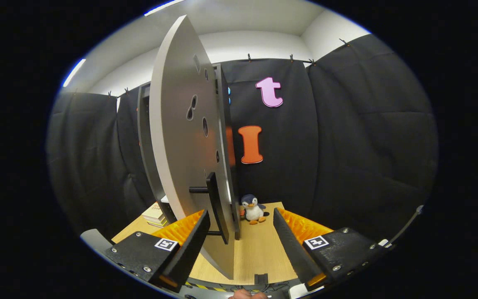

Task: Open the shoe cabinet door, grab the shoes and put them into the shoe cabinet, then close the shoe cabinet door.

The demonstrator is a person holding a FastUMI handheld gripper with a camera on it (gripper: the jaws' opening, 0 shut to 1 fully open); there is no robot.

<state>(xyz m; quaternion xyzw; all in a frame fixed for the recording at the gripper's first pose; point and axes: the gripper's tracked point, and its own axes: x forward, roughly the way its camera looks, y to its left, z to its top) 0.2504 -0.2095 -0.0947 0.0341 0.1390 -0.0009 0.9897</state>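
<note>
Gripper (239, 236) fingers spread wide apart, holding nothing. Black door handle (216, 207) sits between the fingers, close to the left finger (189, 245), apart from the right finger (291, 245); contact with the left one can't be judged. The handle is mounted on the grey shoe cabinet door (181, 137), which stands swung open, edge toward the camera, its lower edge coming down between the fingers over the wooden floor (255, 253). Behind the door, the grey shoe cabinet (144, 137) frame; interior hidden by the door, contents can't be seen. A stack of books (155, 215) lies beside the cabinet base. Beyond the fingers, a plush penguin (252, 209) stands on the floor near the door's far edge. Black cloth wall (347, 145) behind.
</note>
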